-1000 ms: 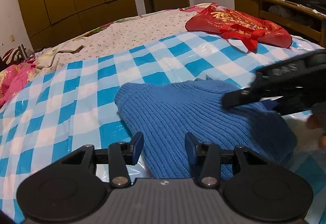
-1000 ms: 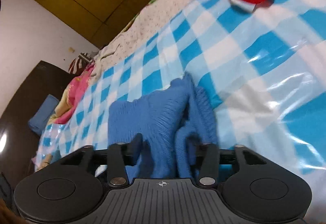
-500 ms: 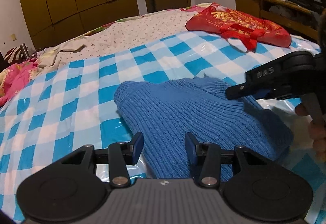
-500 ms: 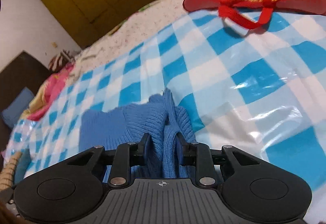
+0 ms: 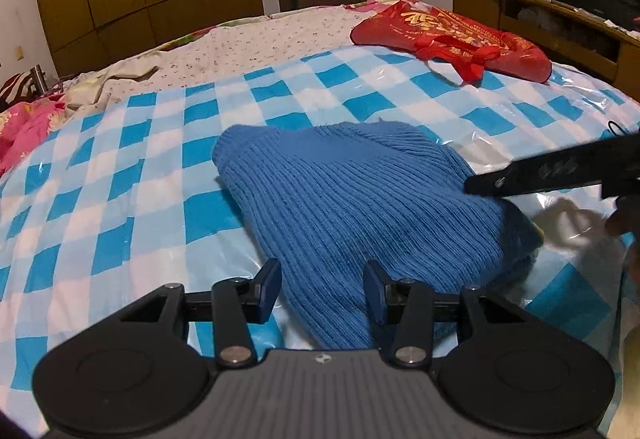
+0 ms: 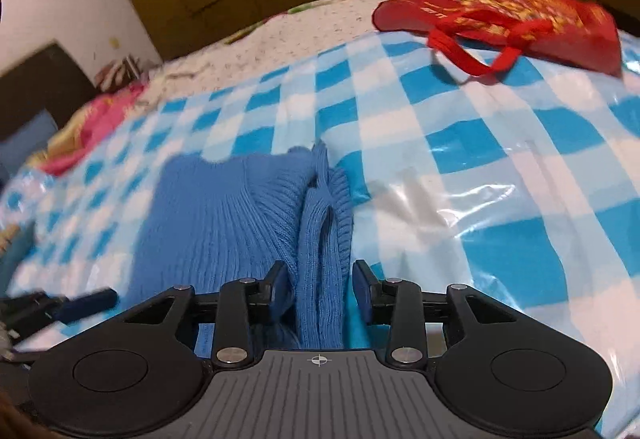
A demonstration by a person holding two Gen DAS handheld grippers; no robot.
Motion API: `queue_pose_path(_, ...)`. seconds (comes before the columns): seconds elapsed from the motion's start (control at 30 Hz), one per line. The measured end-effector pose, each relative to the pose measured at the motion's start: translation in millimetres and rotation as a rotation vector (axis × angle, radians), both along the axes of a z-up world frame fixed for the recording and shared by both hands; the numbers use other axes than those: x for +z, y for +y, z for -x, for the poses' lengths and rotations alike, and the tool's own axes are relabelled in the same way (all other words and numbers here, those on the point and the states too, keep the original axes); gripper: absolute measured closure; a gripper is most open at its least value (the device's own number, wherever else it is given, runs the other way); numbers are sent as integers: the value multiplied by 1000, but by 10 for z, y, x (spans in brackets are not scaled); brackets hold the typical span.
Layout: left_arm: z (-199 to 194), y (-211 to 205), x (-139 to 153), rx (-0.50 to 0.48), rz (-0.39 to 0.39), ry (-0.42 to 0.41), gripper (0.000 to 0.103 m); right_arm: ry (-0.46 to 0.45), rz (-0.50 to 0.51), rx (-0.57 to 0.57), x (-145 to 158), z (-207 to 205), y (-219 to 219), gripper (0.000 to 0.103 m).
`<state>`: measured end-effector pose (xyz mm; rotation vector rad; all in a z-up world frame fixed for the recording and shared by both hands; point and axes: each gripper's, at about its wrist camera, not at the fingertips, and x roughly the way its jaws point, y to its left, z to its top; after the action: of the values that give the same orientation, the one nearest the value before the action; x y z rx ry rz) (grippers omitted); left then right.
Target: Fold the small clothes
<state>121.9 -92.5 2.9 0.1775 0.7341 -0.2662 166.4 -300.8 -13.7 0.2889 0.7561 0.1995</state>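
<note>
Gold characters on the red bag; too blurred to read.

A bed under blue-checked plastic sheet; a blue sweater and red bag lie on it.

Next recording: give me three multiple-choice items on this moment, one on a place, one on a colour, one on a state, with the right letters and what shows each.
1. Where does the red bag lie?
A. On the bed's far side, beyond the sweater
B. On top of the sweater
C. In the left gripper

2. What colour is the knit sweater?
A. Red
B. Blue
C. White

3. How does the sweater lie?
A. Hung on the wardrobe
B. Spread out, sleeves wide
C. Folded into a compact bundle on the checked sheet

Answers: 1 A, the bag sits apart, farther up the bed; 2 B, its ribbed knit is blue; 3 C, doubled layers show at its edge.
</note>
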Motion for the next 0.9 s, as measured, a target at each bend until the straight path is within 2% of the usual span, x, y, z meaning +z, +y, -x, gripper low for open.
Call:
queue_pose_path(0.07,-6,27,-2,12,19,10,48,-8,-43,7,35,35,-61,67)
queue_pose_path(0.17,-32,55,-21,36,46,27,48,31,-83,33,21,8,-90,57)
queue_pose_path(0.3,-35,15,-52,21,22,42,48,72,-108,68,-57,10,-34,57)
queue_pose_path(0.4,-34,-9,-66,13,3,42,48,98,-98,58,-107,41,-28,80)
queue_pose_path(0.5,4,24,-34,0,40,45,48,84,-127,50,-45,162,-123,90)
queue_pose_path(0.57,29,10,-55,-17,27,40,47,72,-109,36,-6,252,-165,102)
queue_pose_path(0.6,24,-9,-83,-18,11,40,46,82,-92,28,-27,265,-171,103)
queue_pose_path(0.67,-5,-30,-132,-8,-4,54,45,128,-82,27,-123,236,-181,102)
queue_pose_path(0.7,-5,-18,-130,-1,8,55,45,134,-91,19,-134,234,-195,98)
queue_pose_path(0.73,2,-3,-116,2,21,53,45,126,-109,17,-105,242,-215,92)
queue_pose_path(0.87,50,46,-92,-11,34,47,45,35,-142,28,112,203,-212,91)
queue_pose_path(0.9,57,54,-87,-11,36,44,45,28,-147,29,137,154,-200,84)
